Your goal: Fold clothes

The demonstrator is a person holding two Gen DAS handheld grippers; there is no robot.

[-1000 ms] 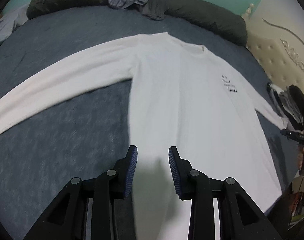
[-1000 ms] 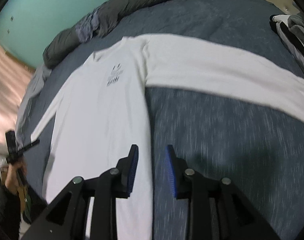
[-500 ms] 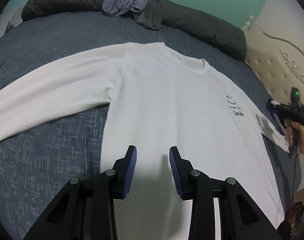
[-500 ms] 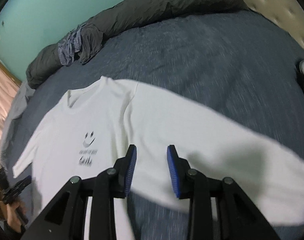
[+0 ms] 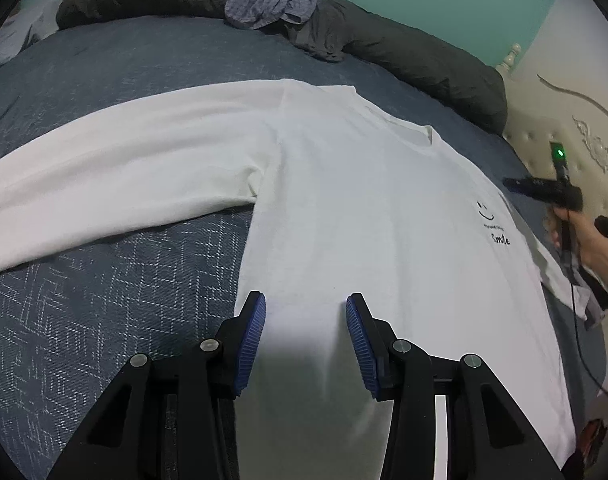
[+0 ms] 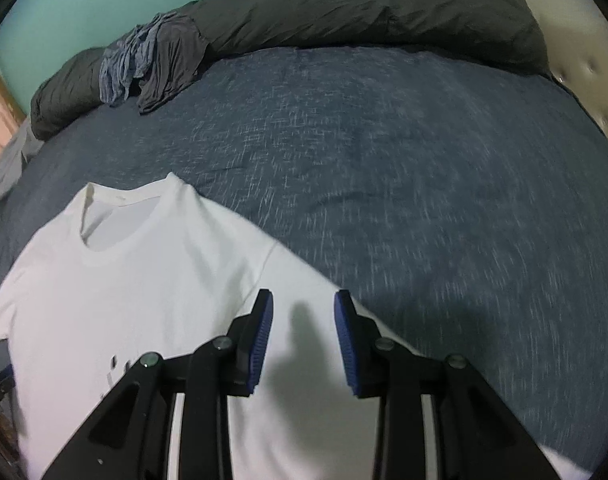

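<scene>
Spread flat and face-up across the blue woven bedspread [image 5: 104, 300]: white long-sleeved knit shirt [image 5: 384, 220], sleeve out toward 9 o'clock, no fold made yet. Above its lower body, left gripper [image 5: 306, 340] empty and opening; over the shoulder seam, right gripper [image 6: 303, 340] parted, pinching nothing. Every fold apparently still to do.

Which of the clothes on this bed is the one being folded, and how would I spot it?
On the dark blue bed, skip the crumpled grey-blue garment heaped on the dark rolled duvet. Yours is the white long-sleeved shirt spread flat, with a small smiley print on its chest.
</scene>
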